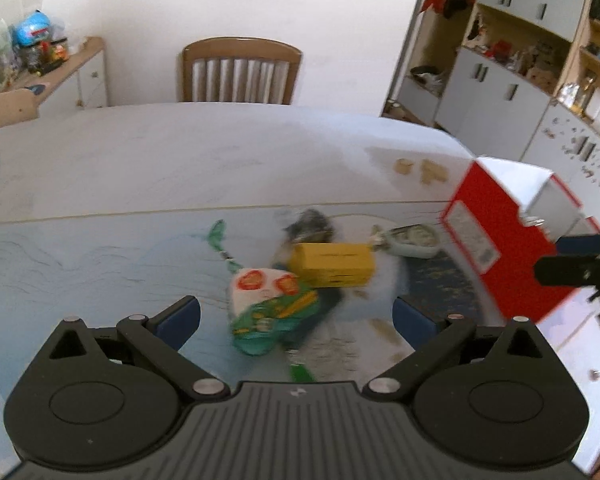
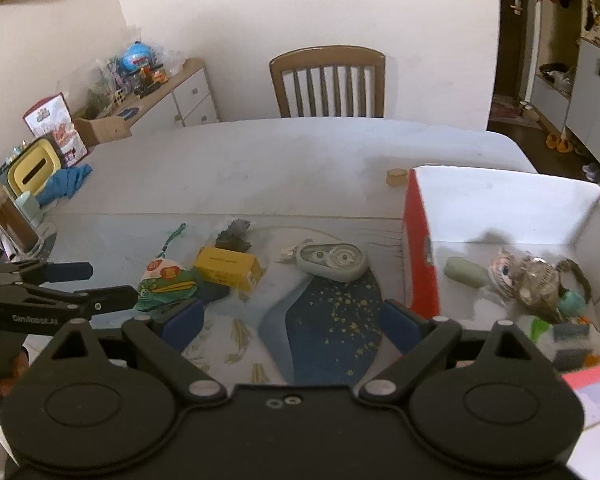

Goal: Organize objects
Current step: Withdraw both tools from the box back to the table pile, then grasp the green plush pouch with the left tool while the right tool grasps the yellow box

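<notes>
**Blue-padded fingers spread wide, nothing held**

My left gripper (image 1: pixel 296 316) hangs with fingers wide apart above the green pouch (image 1: pixel 268 312), touching nothing. My right gripper (image 2: pixel 292 320) is equally spread and empty over the mat. Yellow box (image 2: pixel 230 268) lies just right of the pouch; red-sided box (image 2: pixel 420 248) stands far right.

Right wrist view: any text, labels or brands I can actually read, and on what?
"GenRobot.AI", faint, on the left gripper arm.
Yellow box: dark print, too blurred to read.
Red box side label: unreadable.
Fabric pouch: red round marks, illegible.
Correction tape dispenser: no legible text.
</notes>
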`<state>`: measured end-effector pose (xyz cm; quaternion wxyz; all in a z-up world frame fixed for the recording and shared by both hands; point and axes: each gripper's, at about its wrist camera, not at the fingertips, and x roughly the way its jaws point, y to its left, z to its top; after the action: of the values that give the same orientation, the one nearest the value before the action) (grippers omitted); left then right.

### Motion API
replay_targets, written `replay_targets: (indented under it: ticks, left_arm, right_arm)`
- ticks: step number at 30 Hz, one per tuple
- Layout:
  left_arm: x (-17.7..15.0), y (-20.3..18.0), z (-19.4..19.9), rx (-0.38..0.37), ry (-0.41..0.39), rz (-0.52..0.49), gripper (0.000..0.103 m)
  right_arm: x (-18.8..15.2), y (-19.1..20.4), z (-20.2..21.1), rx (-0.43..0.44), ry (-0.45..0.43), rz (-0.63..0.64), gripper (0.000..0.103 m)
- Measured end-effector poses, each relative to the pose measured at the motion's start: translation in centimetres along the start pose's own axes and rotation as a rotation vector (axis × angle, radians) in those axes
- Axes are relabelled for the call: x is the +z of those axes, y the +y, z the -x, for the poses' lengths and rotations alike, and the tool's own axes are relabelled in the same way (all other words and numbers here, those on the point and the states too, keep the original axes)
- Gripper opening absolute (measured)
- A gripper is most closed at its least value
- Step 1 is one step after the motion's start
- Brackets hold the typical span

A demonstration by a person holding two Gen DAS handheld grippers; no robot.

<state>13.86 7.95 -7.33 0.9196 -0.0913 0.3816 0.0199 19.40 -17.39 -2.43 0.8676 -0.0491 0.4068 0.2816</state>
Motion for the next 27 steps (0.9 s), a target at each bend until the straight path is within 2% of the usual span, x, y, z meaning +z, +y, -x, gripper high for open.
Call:
replay_targets:
  ticks: [9,19,27]
  left_arm:
    - [-0.9,1.5,-3.6,0.039,0.008,-0.04,0.103]
    - [-1.1,0.8,-6.5,0.055,0.011,-0.057,0.103]
    - [-1.4,0.4,-8.3,0.075,0.028,-0.082,0.103]
  right_arm:
    - [1.5,1.3,-4.8,0.0,0.037,0.085,0.092]
    - [2.7,2.9,-10.5,0.042,0.124,0.202,0.089]
    - [4.1,3.9,-14.3,0.109,0.214,0.32,0.083]
